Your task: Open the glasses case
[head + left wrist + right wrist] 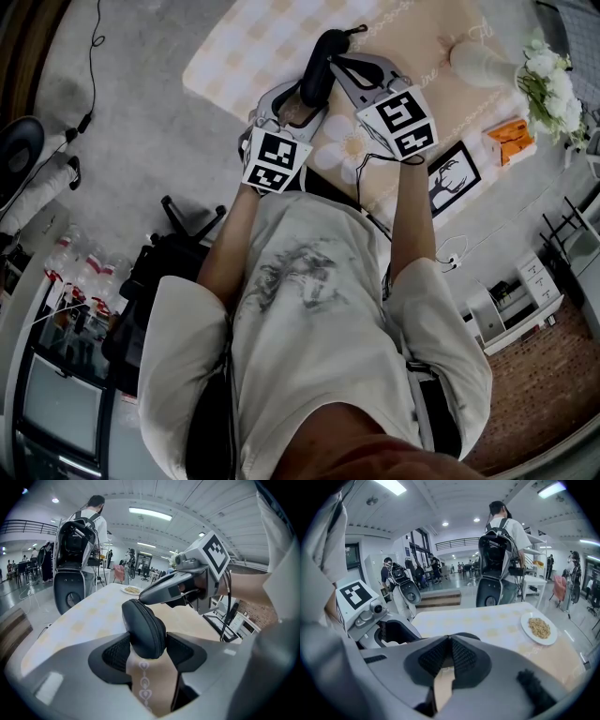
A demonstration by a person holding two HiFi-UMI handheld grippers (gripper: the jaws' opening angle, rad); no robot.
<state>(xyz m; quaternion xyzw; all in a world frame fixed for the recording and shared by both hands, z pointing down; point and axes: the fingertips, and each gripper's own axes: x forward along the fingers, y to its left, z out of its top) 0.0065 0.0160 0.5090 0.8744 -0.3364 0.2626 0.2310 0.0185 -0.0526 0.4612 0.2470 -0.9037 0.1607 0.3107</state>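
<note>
Forearms (230, 239) reach forward side by side over the desk (246, 45). Left tongs (146, 652) clamp the near end of the black glasses case (143, 626), its long axis tilting up and away. Right tongs (450, 656), pressed together, touch its far end.

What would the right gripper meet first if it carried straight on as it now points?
Probably the glasses case, held in the left gripper: the right gripper has its closed tips at the case's upper end, though whether they touch is unclear.

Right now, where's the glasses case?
In the left gripper view the glasses case is clamped in the left gripper, above the table, the right gripper at its top.
</note>
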